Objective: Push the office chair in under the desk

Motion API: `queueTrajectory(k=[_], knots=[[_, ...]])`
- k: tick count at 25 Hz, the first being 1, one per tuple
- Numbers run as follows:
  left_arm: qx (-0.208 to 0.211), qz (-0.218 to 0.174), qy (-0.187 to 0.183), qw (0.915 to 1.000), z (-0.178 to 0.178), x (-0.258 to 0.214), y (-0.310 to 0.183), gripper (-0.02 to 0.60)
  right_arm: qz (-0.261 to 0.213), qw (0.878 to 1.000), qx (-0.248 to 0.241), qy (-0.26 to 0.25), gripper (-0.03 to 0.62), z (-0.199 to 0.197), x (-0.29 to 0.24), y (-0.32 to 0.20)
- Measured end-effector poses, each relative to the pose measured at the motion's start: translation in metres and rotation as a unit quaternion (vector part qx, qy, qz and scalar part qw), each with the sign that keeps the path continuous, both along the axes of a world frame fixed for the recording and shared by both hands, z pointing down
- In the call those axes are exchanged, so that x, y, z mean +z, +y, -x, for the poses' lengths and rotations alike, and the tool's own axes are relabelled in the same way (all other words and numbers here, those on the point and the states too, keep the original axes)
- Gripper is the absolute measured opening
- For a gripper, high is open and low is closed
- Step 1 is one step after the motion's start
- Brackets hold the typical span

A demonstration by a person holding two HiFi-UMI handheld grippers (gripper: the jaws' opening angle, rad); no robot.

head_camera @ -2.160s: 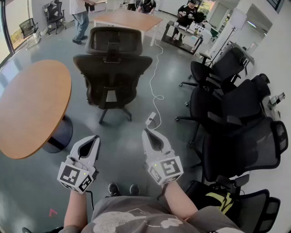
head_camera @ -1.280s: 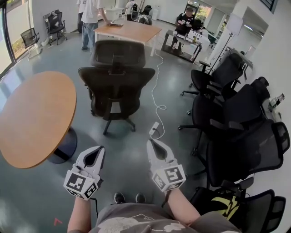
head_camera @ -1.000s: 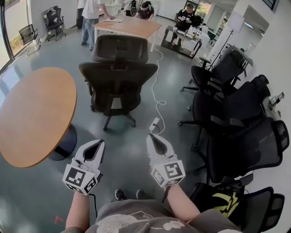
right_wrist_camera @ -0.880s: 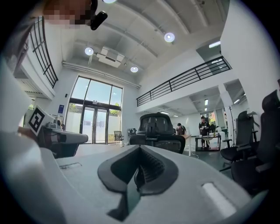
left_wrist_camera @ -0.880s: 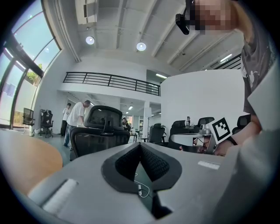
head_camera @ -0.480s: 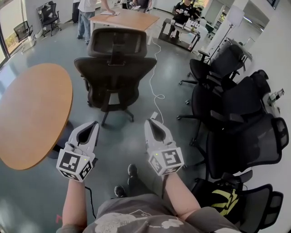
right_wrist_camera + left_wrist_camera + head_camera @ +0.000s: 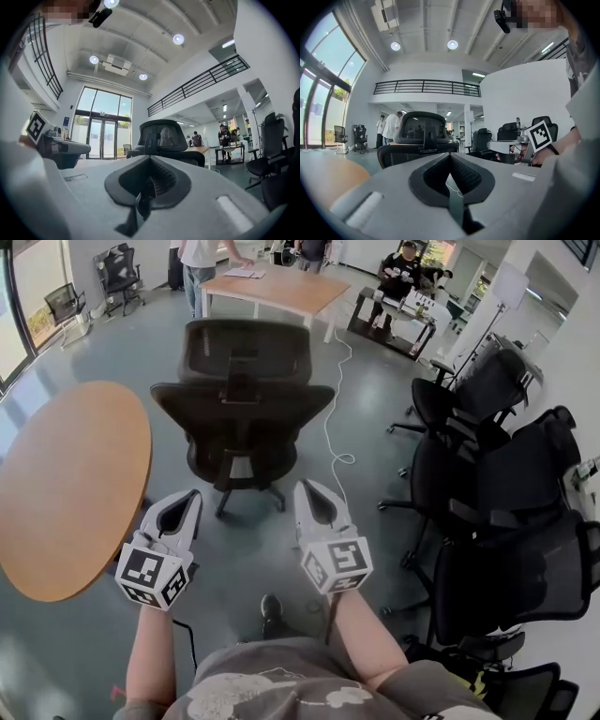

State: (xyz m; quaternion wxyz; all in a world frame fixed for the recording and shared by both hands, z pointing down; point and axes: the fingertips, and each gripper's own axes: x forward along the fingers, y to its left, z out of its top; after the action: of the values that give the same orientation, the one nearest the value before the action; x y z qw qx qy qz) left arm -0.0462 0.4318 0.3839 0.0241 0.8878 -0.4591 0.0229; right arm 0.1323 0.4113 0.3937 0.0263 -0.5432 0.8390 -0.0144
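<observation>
I have the office chair [image 7: 239, 413] straight ahead of me on the floor [image 7: 112, 343], just beyond both tools and to the right of the round table [image 7: 66, 474], not touching it. Its back is turned to me and its seat faces away, toward the rectangular desk [image 7: 281, 287] at the far end, well apart from it. Its long axis is upright, with the headrest [image 7: 246, 348] stacked above the backrest [image 7: 242, 418]. The headrest is a curved black mesh panel in a plastic frame, and the backrest is wider and darker, flaring at the sides. The seat is hidden behind the backrest, and of the base [image 7: 223, 504] I only make out two black legs poking out below. The left gripper [image 7: 186, 497] and the right gripper [image 7: 312, 487] hang side by side short of the chair, apart from it. Each has its ribbed black pads pressed together with nothing between them. The round table has a smooth wood top, cut off at the frame's left edge. A white cable [image 7: 330, 381] snakes over the glossy grey floor. The people [image 7: 202, 254] at the far desk are cropped by the top edge. A cluster of black chairs [image 7: 506, 484] crowds the right side, overlapping so I cannot count them.
</observation>
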Motion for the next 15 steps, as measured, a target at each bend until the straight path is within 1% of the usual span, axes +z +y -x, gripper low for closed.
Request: queueTrajectory(k=[8, 12, 15], knots=[[-0.028, 0.009, -0.005, 0.9995, -0.015, 0.009, -0.07, 0.017, 0.011, 1.0, -0.017, 0.021, -0.007, -0.02, 0.009, -0.077], [-0.046, 0.002, -0.012, 0.9989, -0.015, 0.008, -0.09, 0.017, 0.01, 0.998, -0.038, 0.054, -0.006, -0.021, 0.017, -0.101], [-0.068, 0.0, -0.015, 0.9976, -0.009, 0.007, -0.107, 0.017, 0.019, 0.997, -0.05, 0.057, -0.007, -0.021, 0.023, -0.116]])
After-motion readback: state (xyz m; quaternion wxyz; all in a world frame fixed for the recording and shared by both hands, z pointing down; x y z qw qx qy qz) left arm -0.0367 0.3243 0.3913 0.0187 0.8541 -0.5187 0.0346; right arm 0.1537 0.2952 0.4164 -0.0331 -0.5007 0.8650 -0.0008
